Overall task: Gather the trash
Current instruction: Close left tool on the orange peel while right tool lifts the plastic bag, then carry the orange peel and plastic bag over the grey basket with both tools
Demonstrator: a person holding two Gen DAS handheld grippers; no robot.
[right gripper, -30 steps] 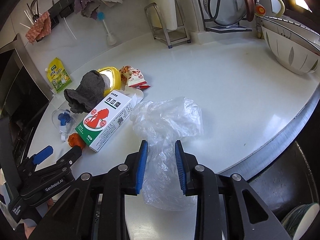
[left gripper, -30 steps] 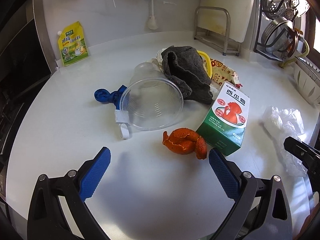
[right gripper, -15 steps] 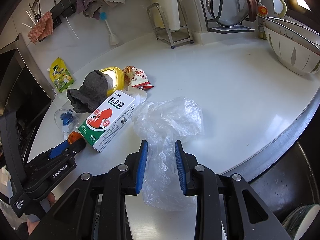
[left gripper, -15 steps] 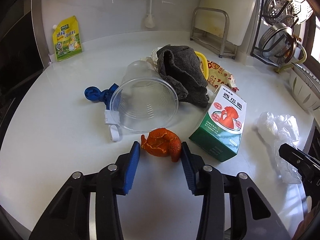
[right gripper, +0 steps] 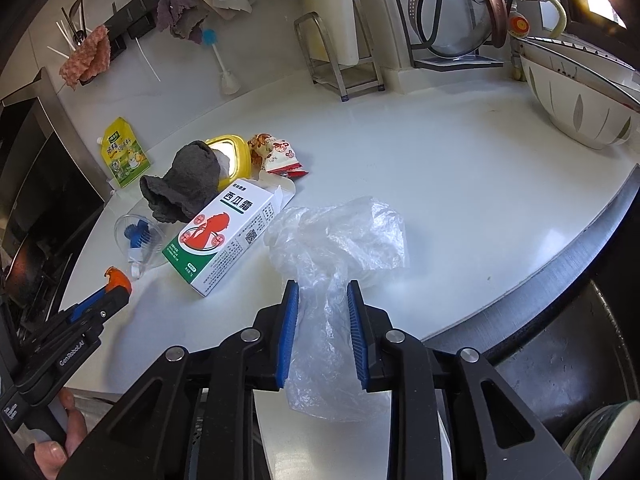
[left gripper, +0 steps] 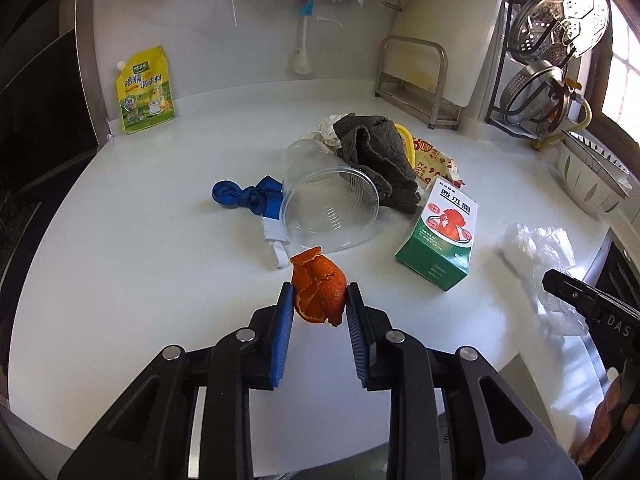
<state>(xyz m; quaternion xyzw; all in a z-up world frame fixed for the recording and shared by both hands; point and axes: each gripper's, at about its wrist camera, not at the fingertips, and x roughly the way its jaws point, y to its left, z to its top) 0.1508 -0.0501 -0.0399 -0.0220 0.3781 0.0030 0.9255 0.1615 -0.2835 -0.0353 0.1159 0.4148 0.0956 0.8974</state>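
My left gripper is shut on an orange peel and holds it just above the white counter. The peel also shows in the right wrist view. My right gripper is shut on a clear plastic bag lying on the counter near its front edge. Other trash lies ahead: a clear plastic cup on its side, a blue balloon-like scrap, a green and white carton, a snack wrapper and a grey cloth.
A yellow seasoning pouch leans on the back wall. A metal rack and a pot-lid stand are at the back right. A white bowl sits far right. A sink lies below the counter edge.
My left gripper moved forward, closed on the orange peel and lifted it off the counter. The right gripper stayed shut on the plastic bag.
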